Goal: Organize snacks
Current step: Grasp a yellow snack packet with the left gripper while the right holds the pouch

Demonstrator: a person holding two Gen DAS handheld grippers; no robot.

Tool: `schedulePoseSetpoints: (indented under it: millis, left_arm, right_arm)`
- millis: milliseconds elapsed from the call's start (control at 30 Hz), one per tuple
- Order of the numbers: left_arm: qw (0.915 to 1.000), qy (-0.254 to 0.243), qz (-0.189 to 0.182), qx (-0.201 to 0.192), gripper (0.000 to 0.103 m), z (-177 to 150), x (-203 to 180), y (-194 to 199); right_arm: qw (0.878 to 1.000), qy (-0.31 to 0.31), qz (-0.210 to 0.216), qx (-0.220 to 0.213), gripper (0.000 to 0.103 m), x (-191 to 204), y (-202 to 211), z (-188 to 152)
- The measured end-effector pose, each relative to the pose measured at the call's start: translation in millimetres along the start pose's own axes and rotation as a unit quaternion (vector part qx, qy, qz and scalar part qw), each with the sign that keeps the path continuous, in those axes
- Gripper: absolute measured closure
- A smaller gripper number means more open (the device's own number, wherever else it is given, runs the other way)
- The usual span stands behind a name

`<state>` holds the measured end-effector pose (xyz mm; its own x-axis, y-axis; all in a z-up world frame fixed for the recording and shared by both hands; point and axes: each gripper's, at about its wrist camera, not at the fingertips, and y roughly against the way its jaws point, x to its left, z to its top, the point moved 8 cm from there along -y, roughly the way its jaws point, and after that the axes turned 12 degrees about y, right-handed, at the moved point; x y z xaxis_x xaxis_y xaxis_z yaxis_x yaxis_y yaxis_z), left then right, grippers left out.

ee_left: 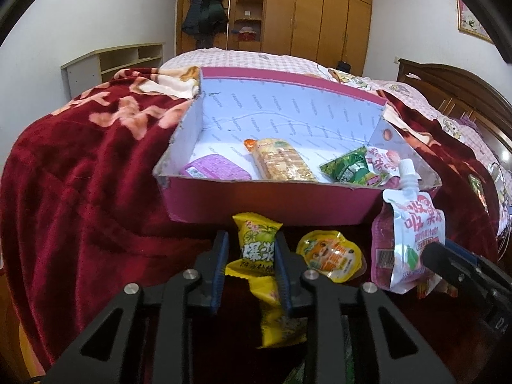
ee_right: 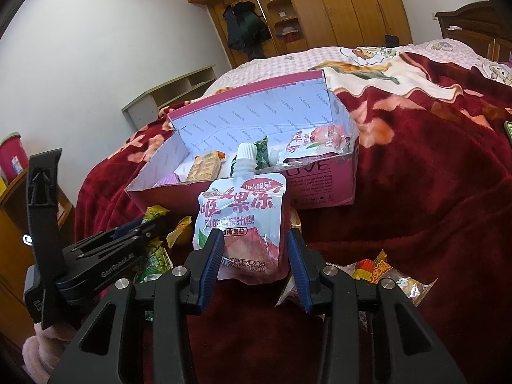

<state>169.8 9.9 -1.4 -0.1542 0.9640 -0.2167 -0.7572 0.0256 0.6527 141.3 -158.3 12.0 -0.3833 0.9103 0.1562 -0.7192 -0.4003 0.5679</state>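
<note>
A pink cardboard box (ee_left: pixel 268 201) with a white lining sits on the red blanket; it also shows in the right wrist view (ee_right: pixel 320 188). Inside lie a purple pack (ee_left: pixel 214 168), a biscuit pack (ee_left: pixel 281 160), a green pack (ee_left: pixel 348 166) and a jelly pouch (ee_right: pixel 316 142). My left gripper (ee_left: pixel 252 256) is shut on a yellow candy packet (ee_left: pixel 259 249) just in front of the box. My right gripper (ee_right: pixel 254 256) is shut on a spouted jelly pouch (ee_right: pixel 246 220), held upright before the box; the pouch also shows in the left wrist view (ee_left: pixel 409 233).
A yellow jelly cup (ee_left: pixel 329 256) lies on the blanket (ee_left: pixel 80 192) between the grippers. More loose snack packets (ee_right: pixel 380 272) lie to the right, and a green packet (ee_right: pixel 156 259) to the left. A wooden wardrobe (ee_left: pixel 320 9) and a low shelf (ee_left: pixel 112 60) stand behind the bed.
</note>
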Motion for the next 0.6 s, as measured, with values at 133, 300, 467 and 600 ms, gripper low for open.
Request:
schedulePoseSetpoints:
  millis: [133, 300, 467, 600]
  left_arm:
    - [0.9999, 0.008, 0.012, -0.005, 0.075, -1, 11, 7]
    - [0.9996, 0.026, 0.011, 0.001, 0.075, -3, 20, 5]
    - [0.9996, 0.028, 0.008, -0.005, 0.075, -6, 21, 5]
    - [0.9994, 0.033, 0.002, -0.007, 0.075, -7, 23, 4]
  right_arm:
    - [1.0, -0.001, 0.009, -0.001, 0.061, 3, -3, 0]
    - [1.0, 0.011, 0.009, 0.005, 0.048, 9, -10, -2]
    - [1.0, 0.016, 0.01, 0.01, 0.047, 14, -16, -3]
    - [1.0, 0.018, 0.012, 0.009, 0.046, 16, -21, -3]
